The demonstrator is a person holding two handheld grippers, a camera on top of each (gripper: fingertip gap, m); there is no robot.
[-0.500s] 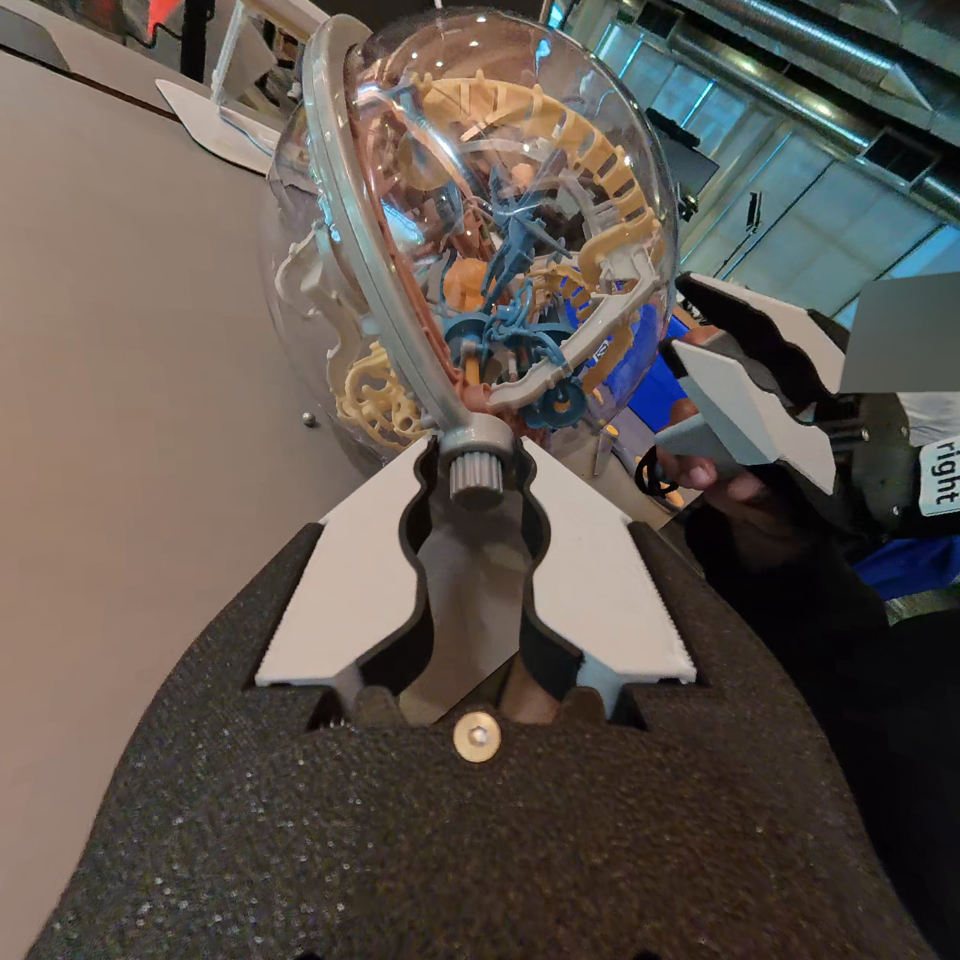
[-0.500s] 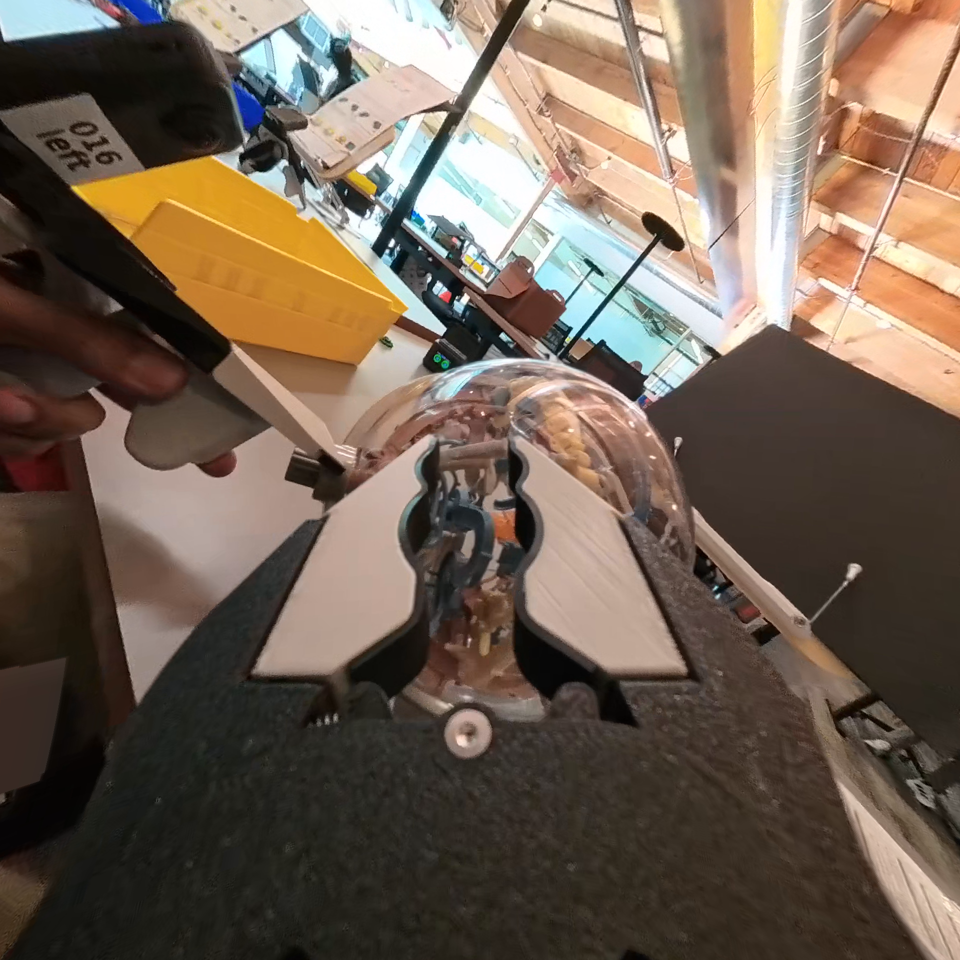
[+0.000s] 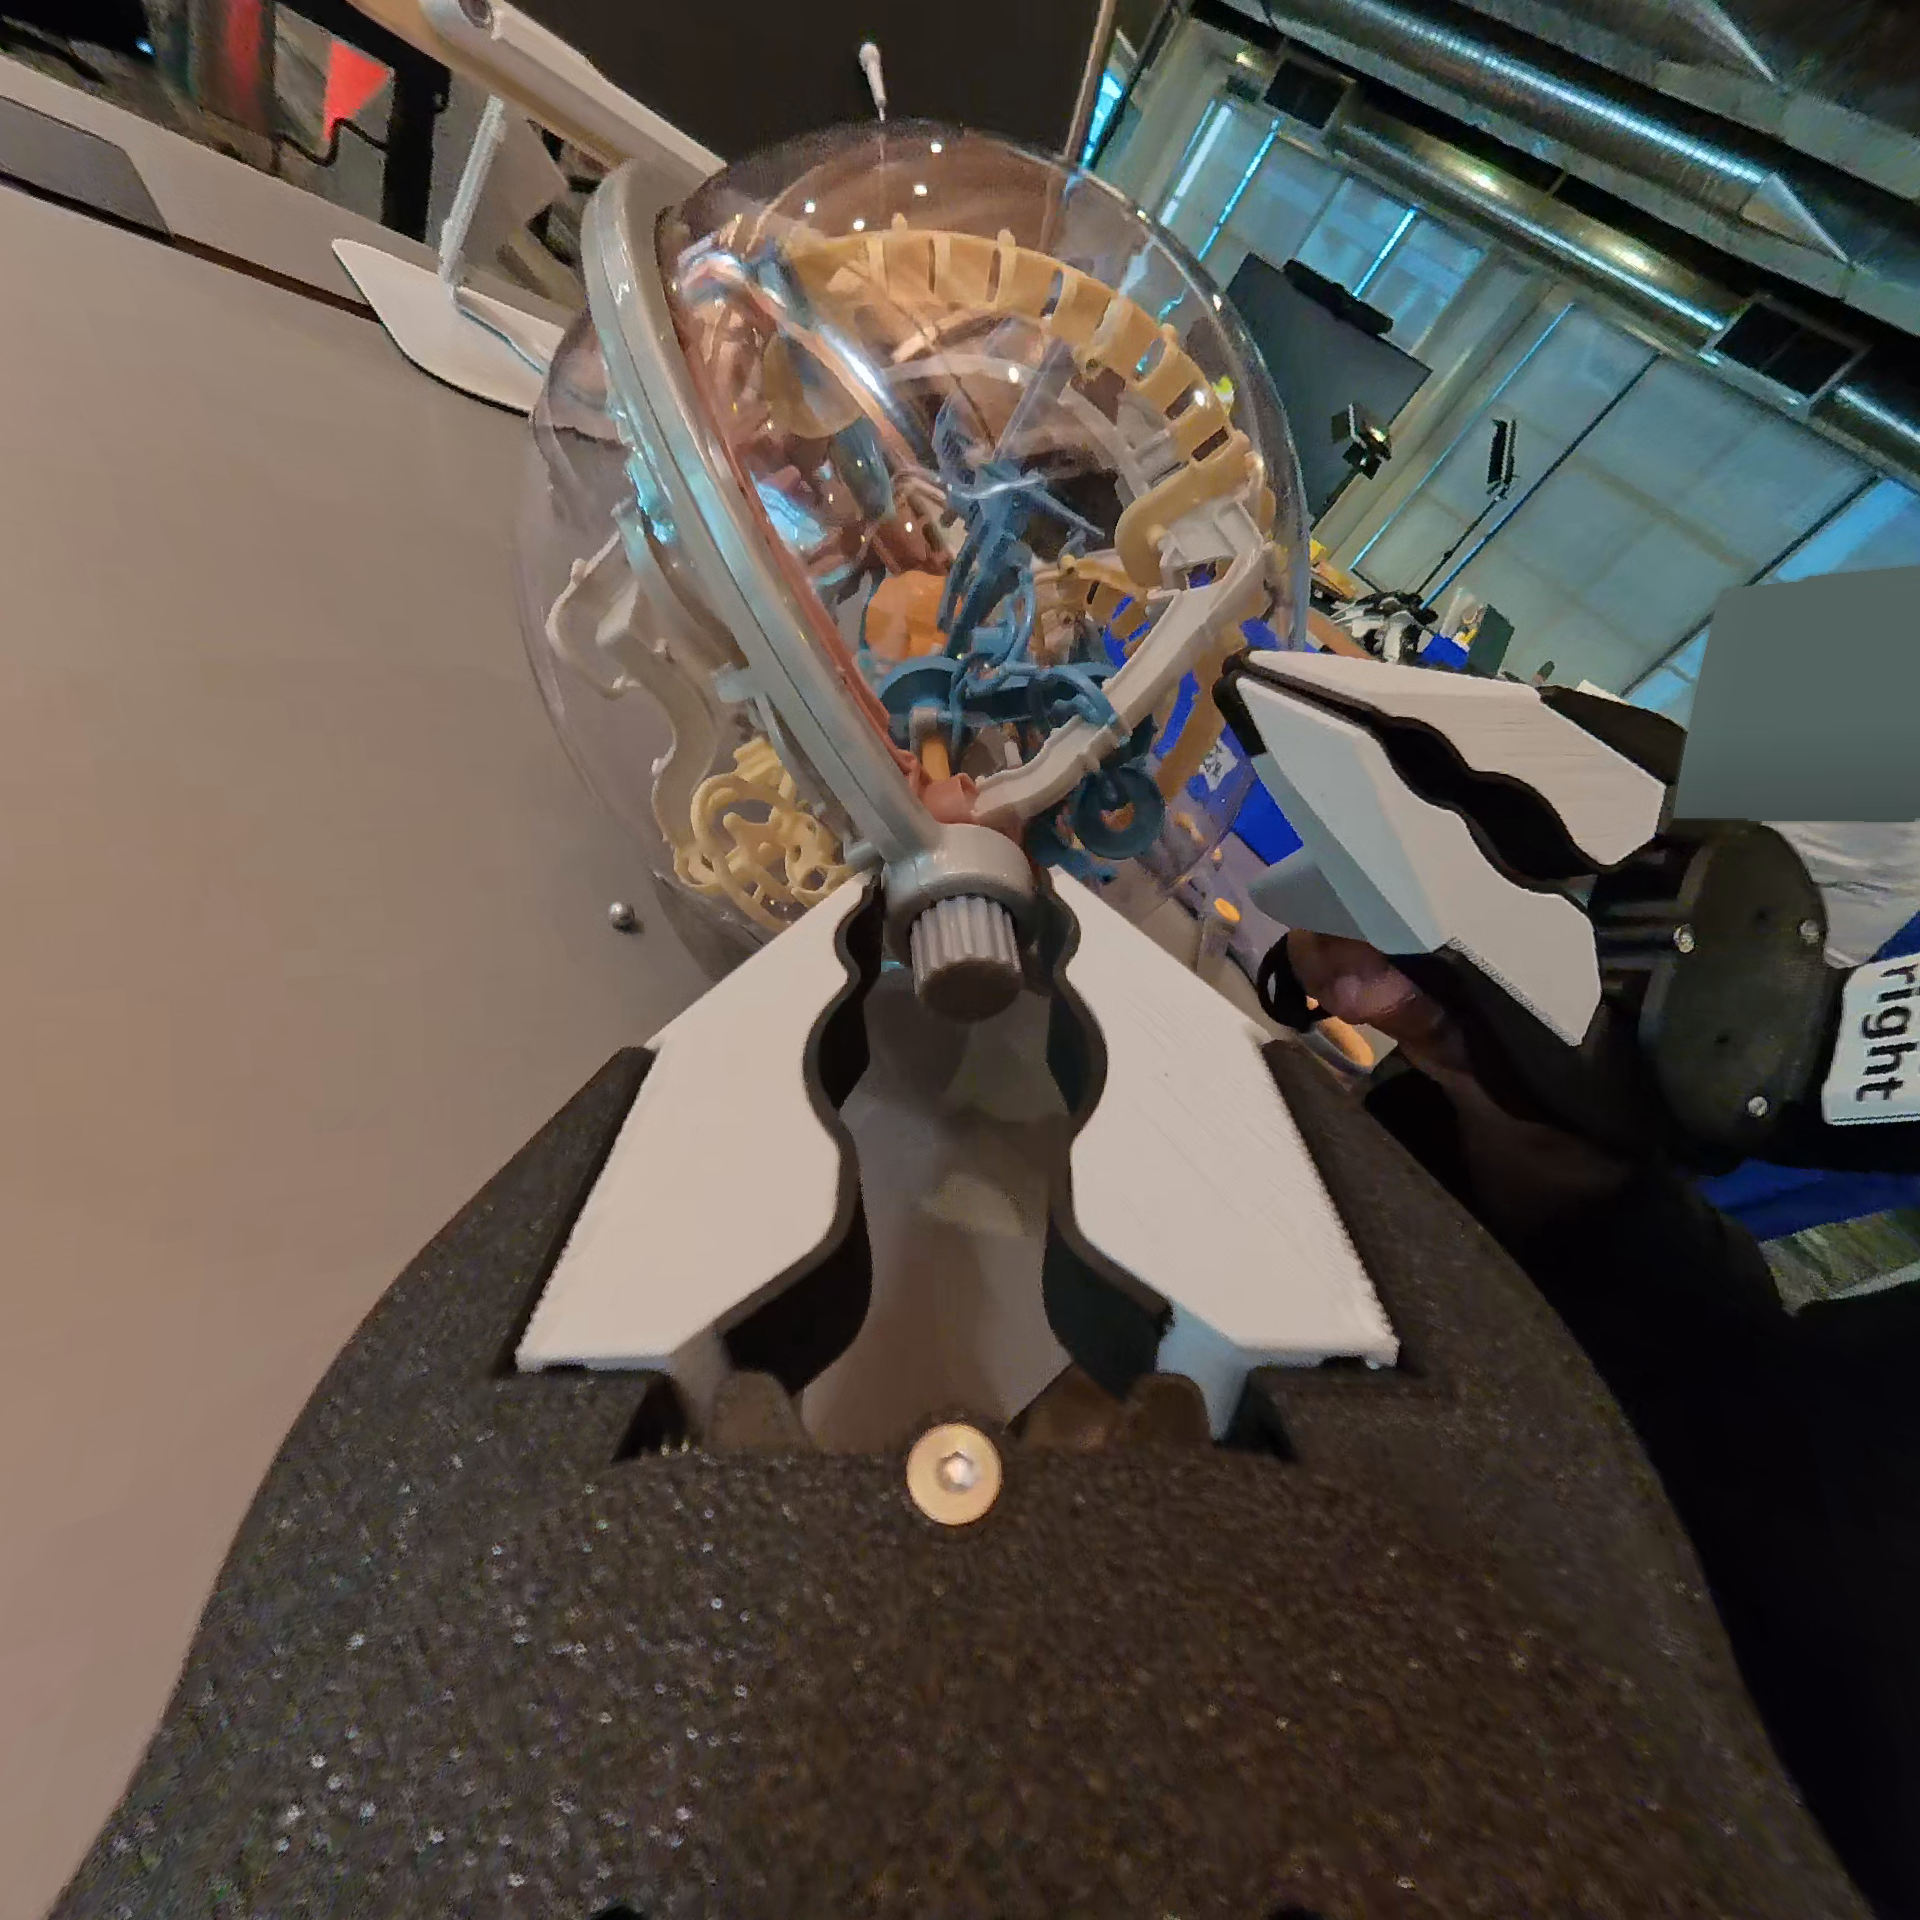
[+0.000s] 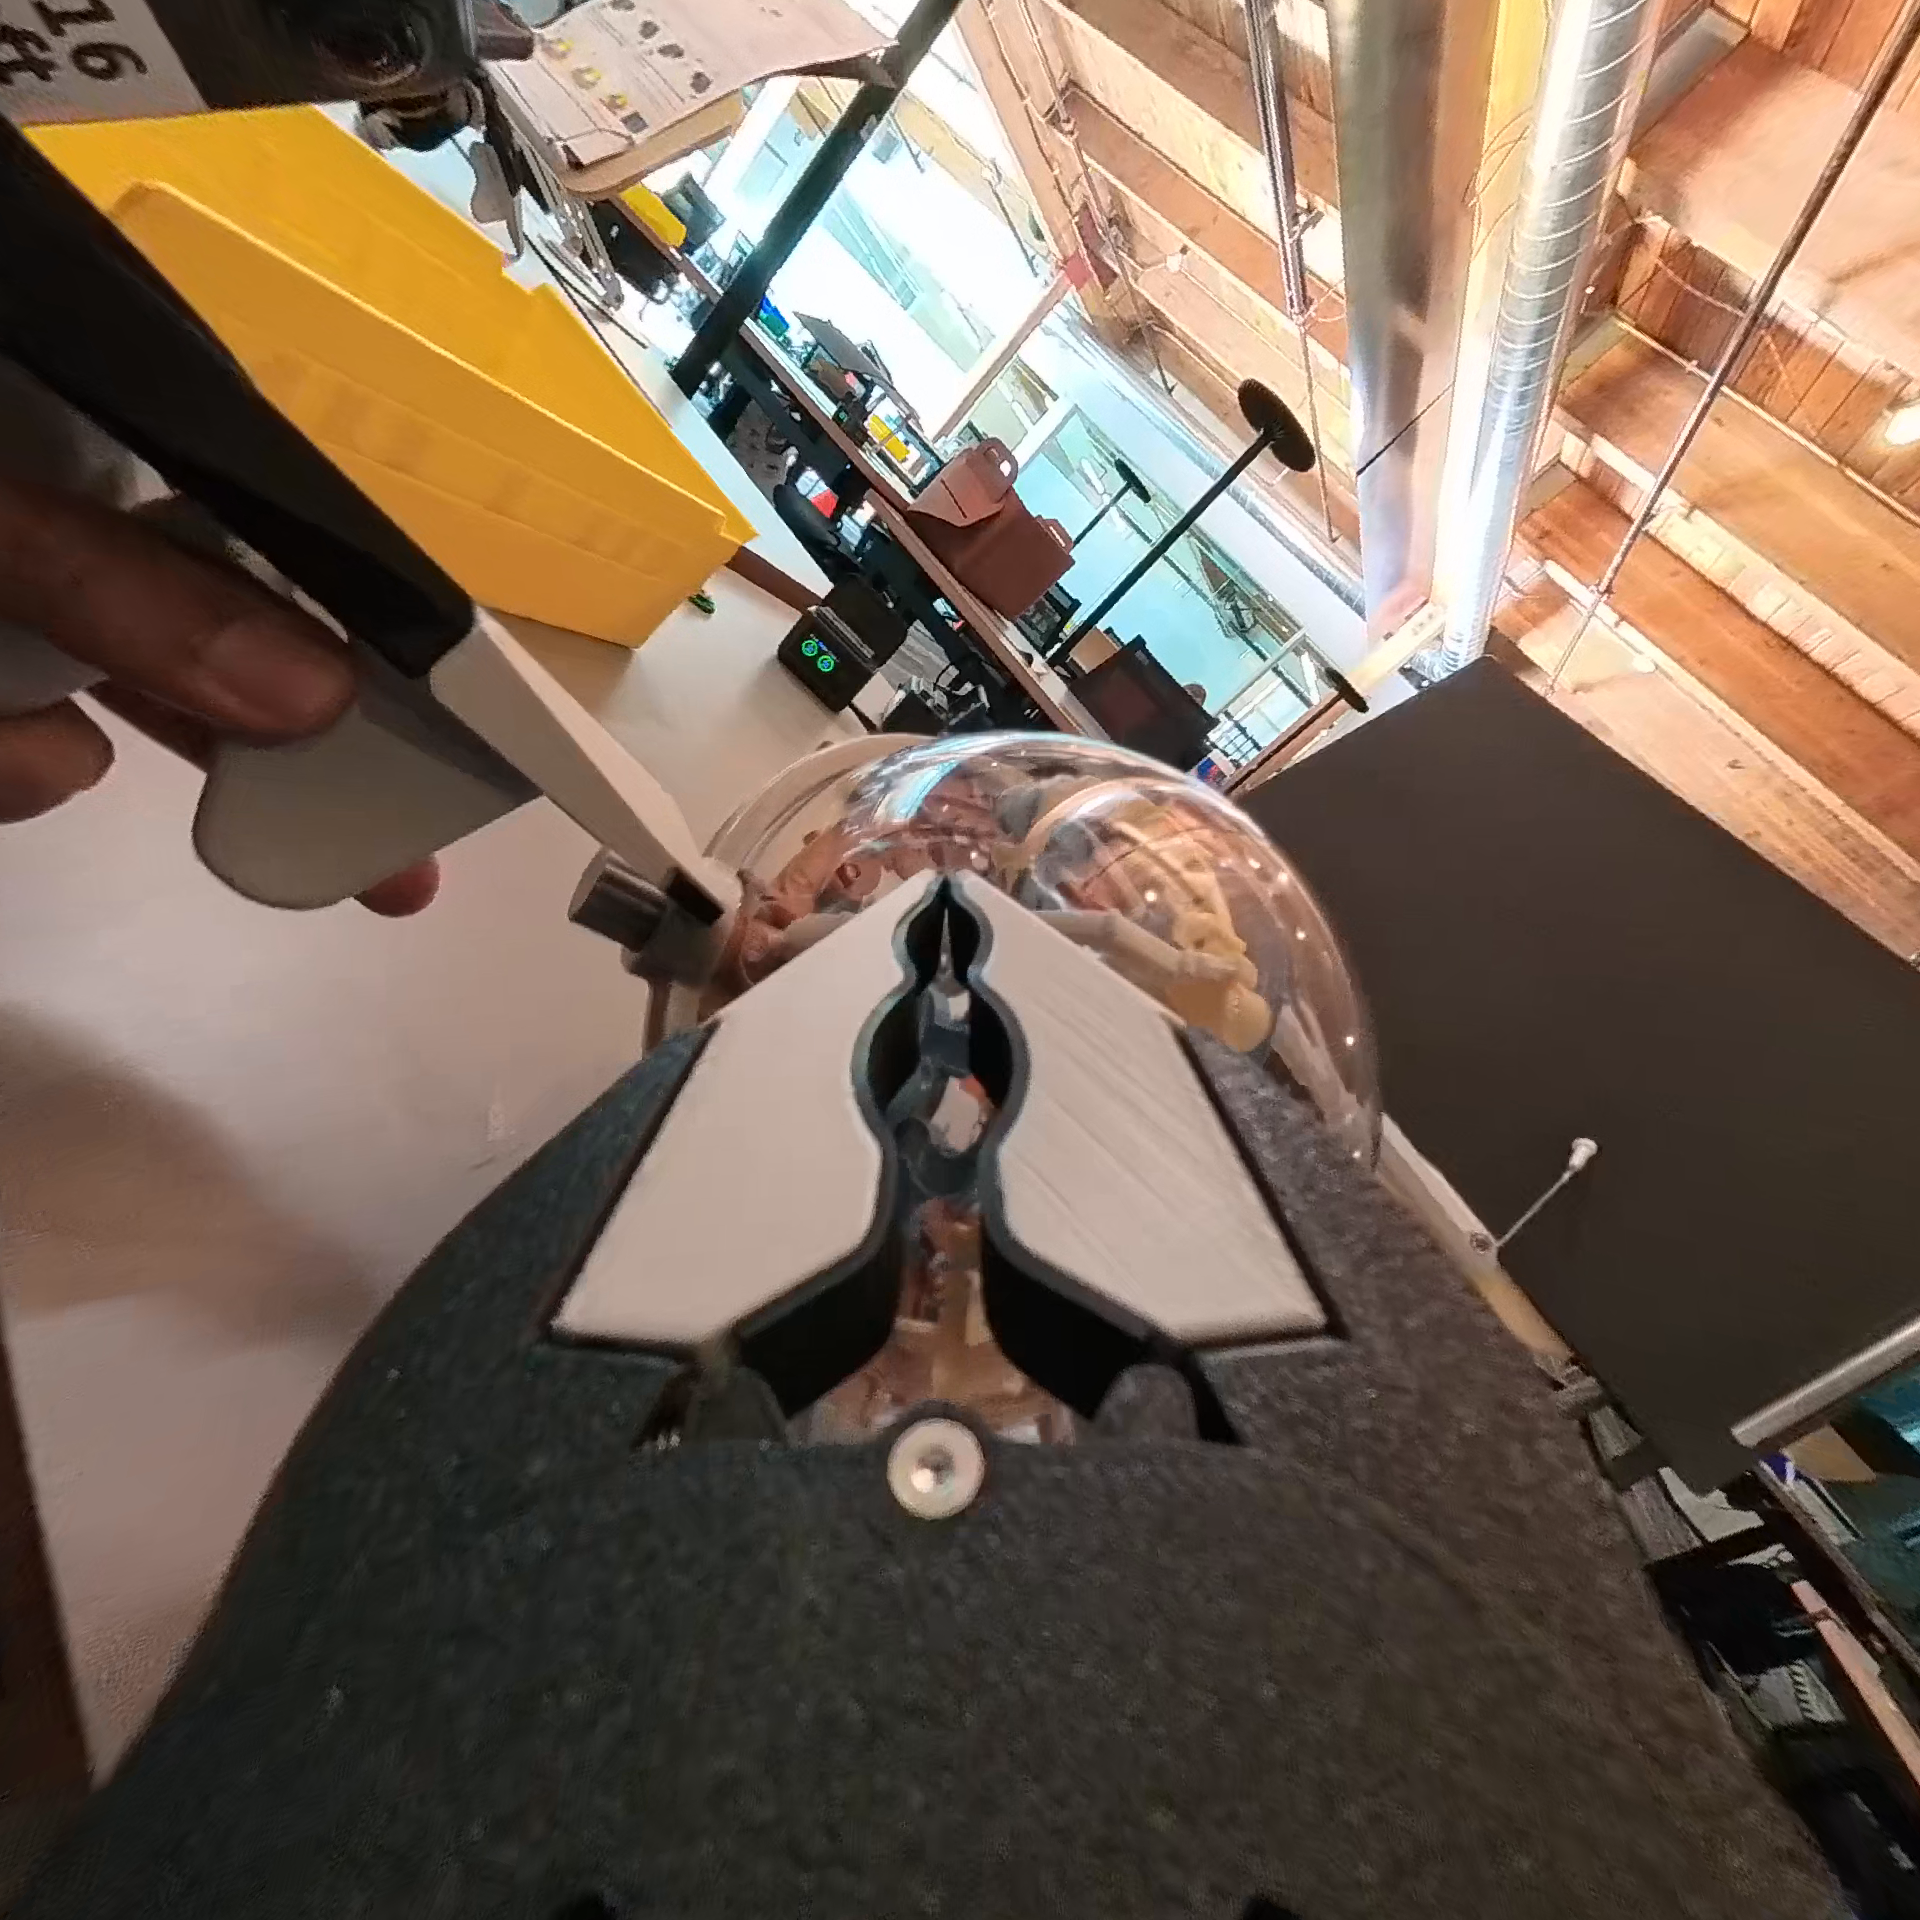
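Left hand-held gripper (image 3: 961,925) is pinching the grey knob (image 3: 961,951) of the clear maze sphere (image 3: 914,520) ahead of it, right hand-held gripper (image 4: 948,883) closed empty against the dome, risking slip off the desk (image 3: 260,727).

L gripper (image 3: 961,914) jaws parted, tips either side of a small knob, whether clamped unclear. R gripper (image 4: 951,883) jaws closed, tips touching. A hand (image 4: 156,665) grips L handle.
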